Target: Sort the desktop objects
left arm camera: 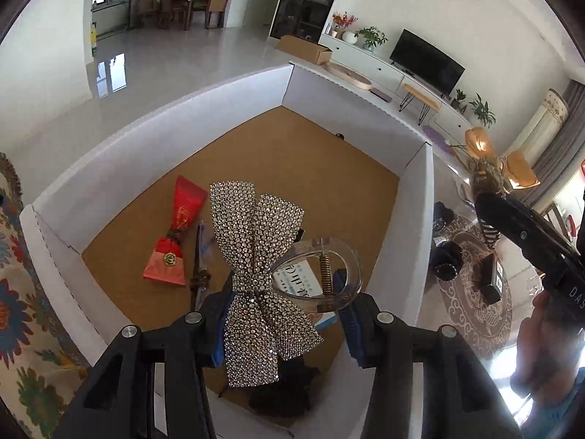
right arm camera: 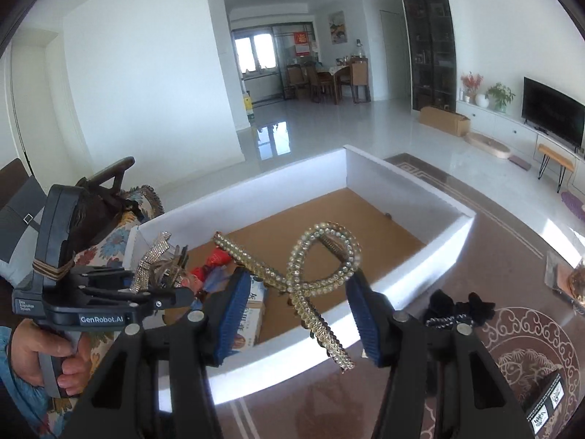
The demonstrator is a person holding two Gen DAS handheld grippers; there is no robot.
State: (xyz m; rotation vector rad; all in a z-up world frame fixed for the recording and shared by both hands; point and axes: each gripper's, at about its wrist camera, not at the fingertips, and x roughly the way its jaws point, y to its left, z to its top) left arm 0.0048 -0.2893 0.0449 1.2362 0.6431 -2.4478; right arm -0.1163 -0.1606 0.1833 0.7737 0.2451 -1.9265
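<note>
My left gripper (left arm camera: 285,314) is shut on a rhinestone bow hair clip (left arm camera: 256,270) with a clear claw, held above the inside of a white cardboard box (left arm camera: 153,139). In the right wrist view the left gripper (right arm camera: 161,285) shows at the left with the bow. My right gripper (right arm camera: 298,307) is shut on a pearl loop hair clip (right arm camera: 314,274), held over the box's (right arm camera: 431,256) near wall. In the left wrist view the right gripper (left arm camera: 486,179) shows at the right, outside the box.
Inside the box lie a red tube (left arm camera: 175,234), a dark pen-like item (left arm camera: 201,256) and a printed carton (right arm camera: 248,314). Black hair ties (right arm camera: 457,307) and a black box (left arm camera: 491,281) lie on the patterned table. A floral cloth (left arm camera: 22,292) lies left.
</note>
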